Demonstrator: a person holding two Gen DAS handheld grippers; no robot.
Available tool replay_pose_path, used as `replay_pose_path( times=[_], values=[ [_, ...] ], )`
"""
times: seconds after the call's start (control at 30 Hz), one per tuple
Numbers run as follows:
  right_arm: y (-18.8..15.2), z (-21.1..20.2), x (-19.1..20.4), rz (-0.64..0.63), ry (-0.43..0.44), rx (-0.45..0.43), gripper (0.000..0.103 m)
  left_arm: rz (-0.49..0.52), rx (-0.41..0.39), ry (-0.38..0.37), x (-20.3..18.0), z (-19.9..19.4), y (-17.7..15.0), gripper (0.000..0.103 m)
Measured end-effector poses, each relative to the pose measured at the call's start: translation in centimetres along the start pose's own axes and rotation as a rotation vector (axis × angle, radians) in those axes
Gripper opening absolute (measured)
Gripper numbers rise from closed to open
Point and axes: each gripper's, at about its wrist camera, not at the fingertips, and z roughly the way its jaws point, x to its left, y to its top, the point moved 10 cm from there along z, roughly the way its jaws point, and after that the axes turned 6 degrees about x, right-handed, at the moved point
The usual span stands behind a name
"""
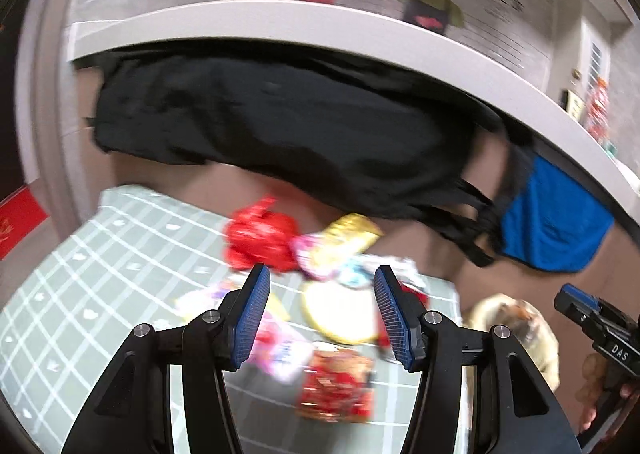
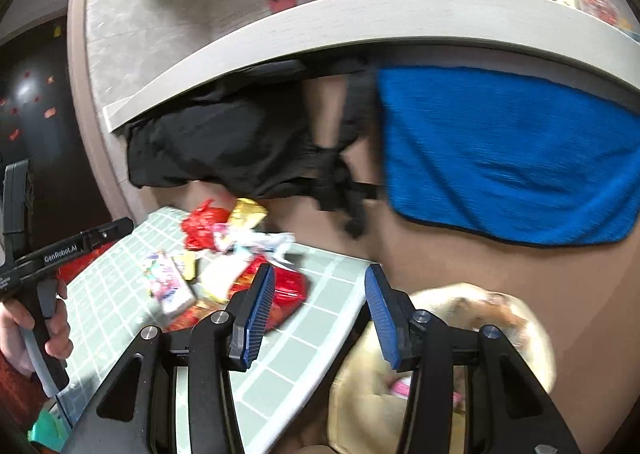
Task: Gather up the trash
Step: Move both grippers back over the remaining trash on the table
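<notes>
Several snack wrappers lie in a pile on the green checked table (image 1: pixel 80 274): a crumpled red wrapper (image 1: pixel 260 238), a gold packet (image 1: pixel 348 234), a round yellow-rimmed lid (image 1: pixel 340 314) and a red-gold packet (image 1: pixel 336 386). My left gripper (image 1: pixel 320 314) is open and empty above the pile. My right gripper (image 2: pixel 318 314) is open and empty over the table's right edge (image 2: pixel 320 318), beside a red packet (image 2: pixel 286 290). A beige trash bag (image 2: pixel 440 354) sits on the floor just right of the table, with a pink scrap (image 2: pixel 400 388) inside.
A black garment (image 1: pixel 280 126) and a blue towel (image 2: pixel 504 154) hang from a white ledge (image 1: pixel 280 20) behind the table. The right gripper body (image 1: pixel 600 326) shows at the left view's right edge. The hand-held left gripper (image 2: pixel 40 266) shows in the right view.
</notes>
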Motion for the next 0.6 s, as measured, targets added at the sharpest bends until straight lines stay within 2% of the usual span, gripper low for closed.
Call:
replay_pose_path(
  times=[0.13,0.33,0.6],
  values=[
    [0.3,1.9,3.8,-0.054,0.034,0.023,0.045,-0.047,-0.014,0.025,4.0,-0.7,-0.1,0.055],
    [-0.4,4.2,7.8,-0.110,0.071,0.060,0.045,-0.093,0.054,-0.011,6.8,0.9,-2.8,0.055],
    [-1.6,5.4,7.9,-0.125,0.057,0.097,0.045,-0.181,0.134,-0.018,8.1,4.2,-5.5,0.055]
  ],
)
